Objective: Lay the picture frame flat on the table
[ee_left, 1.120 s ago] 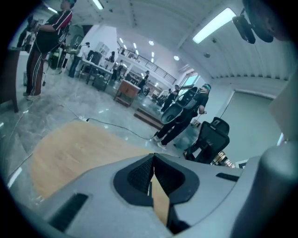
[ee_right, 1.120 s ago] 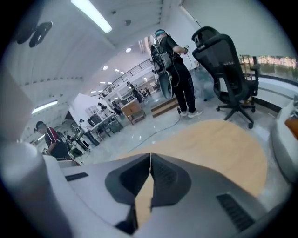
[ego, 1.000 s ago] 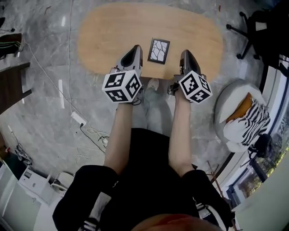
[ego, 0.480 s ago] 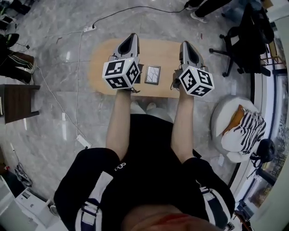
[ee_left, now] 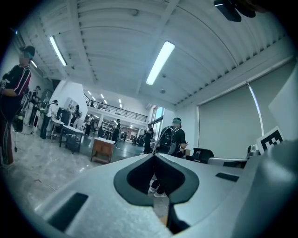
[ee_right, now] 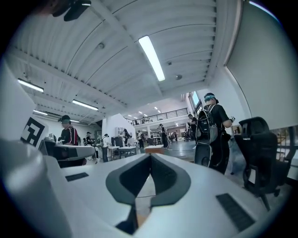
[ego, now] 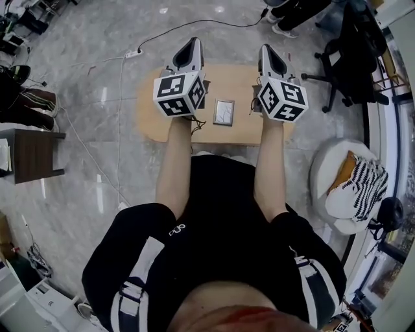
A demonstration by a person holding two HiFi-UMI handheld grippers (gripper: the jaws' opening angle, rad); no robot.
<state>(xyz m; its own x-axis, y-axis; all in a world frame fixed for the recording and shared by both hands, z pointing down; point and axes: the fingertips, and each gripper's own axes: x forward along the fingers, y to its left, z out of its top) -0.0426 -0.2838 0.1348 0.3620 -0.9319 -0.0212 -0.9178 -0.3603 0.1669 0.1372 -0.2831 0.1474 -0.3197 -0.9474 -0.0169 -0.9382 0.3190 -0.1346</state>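
In the head view a small picture frame (ego: 224,111) with a grey border lies flat on the oval wooden table (ego: 243,133), between my two arms. My left gripper (ego: 190,49) is raised well above the table, left of the frame, jaws shut and holding nothing. My right gripper (ego: 270,54) is raised to the frame's right, also shut and empty. The left gripper view shows its jaws (ee_left: 153,155) meeting at the tip, pointed out across the hall. In the right gripper view the tips (ee_right: 150,155) also touch. The frame is hidden in both gripper views.
A power cable (ego: 188,16) runs over the marble floor beyond the table. A black office chair (ego: 353,55) stands at the right, with a white seat holding a striped cushion (ego: 350,185) below it. A dark side table (ego: 32,152) is at the left. People (ee_right: 212,135) stand in the hall.
The head view has risen, so the table and frame look smaller and farther below. Both grippers lifted up and away from the table, still shut. The frame stays flat.
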